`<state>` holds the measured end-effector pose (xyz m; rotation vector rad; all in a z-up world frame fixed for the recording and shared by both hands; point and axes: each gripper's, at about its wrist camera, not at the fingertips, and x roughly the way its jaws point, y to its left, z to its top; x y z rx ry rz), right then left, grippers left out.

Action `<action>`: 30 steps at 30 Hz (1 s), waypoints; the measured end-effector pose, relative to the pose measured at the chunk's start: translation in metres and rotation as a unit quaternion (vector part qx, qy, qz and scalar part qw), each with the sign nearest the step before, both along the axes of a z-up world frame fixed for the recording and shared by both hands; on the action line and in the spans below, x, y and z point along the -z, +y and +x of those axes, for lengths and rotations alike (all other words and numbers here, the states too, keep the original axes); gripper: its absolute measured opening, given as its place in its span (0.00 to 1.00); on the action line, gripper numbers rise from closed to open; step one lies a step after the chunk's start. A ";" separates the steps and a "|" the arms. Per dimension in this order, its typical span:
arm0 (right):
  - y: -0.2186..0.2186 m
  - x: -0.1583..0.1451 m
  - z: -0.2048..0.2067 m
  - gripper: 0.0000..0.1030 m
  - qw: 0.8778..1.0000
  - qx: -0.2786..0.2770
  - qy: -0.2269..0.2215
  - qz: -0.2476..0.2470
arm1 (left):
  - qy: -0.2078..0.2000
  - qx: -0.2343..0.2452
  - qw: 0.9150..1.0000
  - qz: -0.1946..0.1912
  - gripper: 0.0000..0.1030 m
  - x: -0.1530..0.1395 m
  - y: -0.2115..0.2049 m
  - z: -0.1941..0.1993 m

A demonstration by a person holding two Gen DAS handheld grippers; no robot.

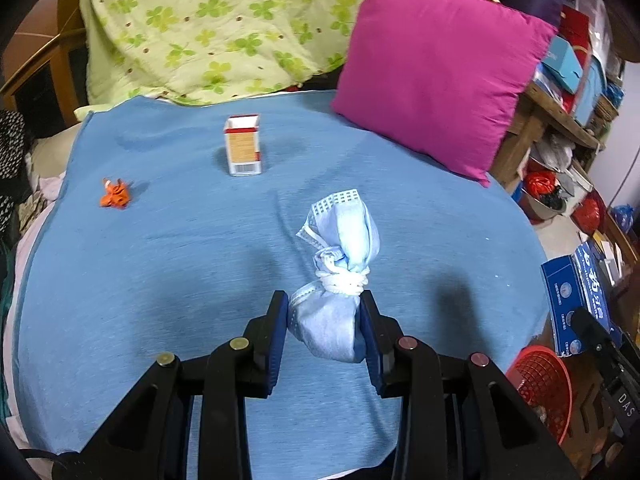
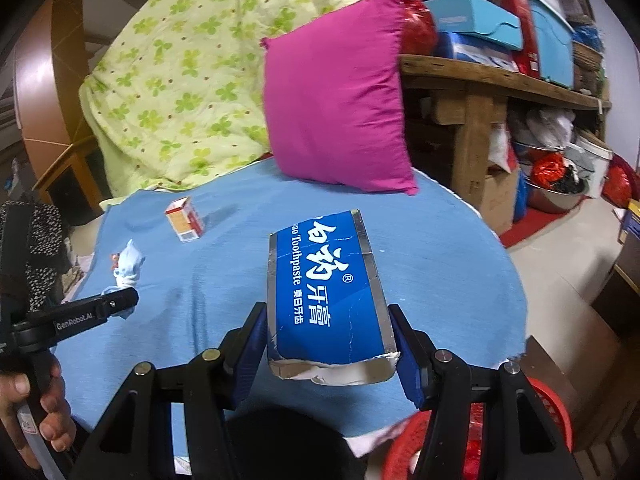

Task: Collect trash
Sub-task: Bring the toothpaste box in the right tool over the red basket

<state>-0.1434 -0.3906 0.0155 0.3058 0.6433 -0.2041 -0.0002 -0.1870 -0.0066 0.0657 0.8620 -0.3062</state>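
- The bed (image 1: pixel 400 208), covered with a blue sheet.
- A small red-and-white carton (image 1: pixel 243 145) stands on it.
- An orange scrap (image 1: pixel 115 194) lies near its left edge.
- A magenta pillow (image 1: pixel 436 76) and a green-flowered quilt (image 1: pixel 208 28) rest at its far end.

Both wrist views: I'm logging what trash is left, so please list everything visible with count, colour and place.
face mask: 1, light blue, knotted, in left gripper
toothpaste box: 1, blue, in right gripper
small carton: 1, white and orange, upright on blue sheet
crumpled wrapper: 1, orange, sheet's left side
blue sheet: 1, covering bed
pillow: 1, magenta, far right
quilt: 1, green-flowered, behind
basket: 1, red, floor
left gripper: shut on mask
right gripper: shut on box
hand: 1, lower left
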 end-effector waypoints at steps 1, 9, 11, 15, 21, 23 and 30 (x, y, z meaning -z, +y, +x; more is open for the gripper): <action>-0.003 0.000 -0.003 0.59 1.000 0.004 0.001 0.000 | 0.000 0.003 1.000 0.000 0.35 0.000 -0.003 -0.001; -0.026 0.003 -0.031 0.59 0.999 0.039 0.010 -0.003 | -0.002 0.038 0.999 0.003 0.35 -0.002 -0.031 -0.012; -0.033 0.005 -0.037 0.59 0.999 0.049 0.014 -0.003 | -0.002 0.046 0.999 0.004 0.35 -0.002 -0.037 -0.015; -0.046 0.010 -0.052 0.59 0.997 0.070 0.023 -0.005 | -0.003 0.063 0.998 0.002 0.35 -0.003 -0.049 -0.022; -0.063 0.018 -0.075 0.59 0.994 0.098 0.039 -0.008 | -0.005 0.097 0.995 0.005 0.35 -0.003 -0.074 -0.038; -0.069 0.022 -0.082 0.59 0.993 0.106 0.045 -0.007 | -0.005 0.108 0.994 0.007 0.35 -0.002 -0.082 -0.044; -0.088 0.042 -0.110 0.59 0.988 0.136 0.069 -0.001 | -0.002 0.149 0.989 0.012 0.35 0.000 -0.114 -0.063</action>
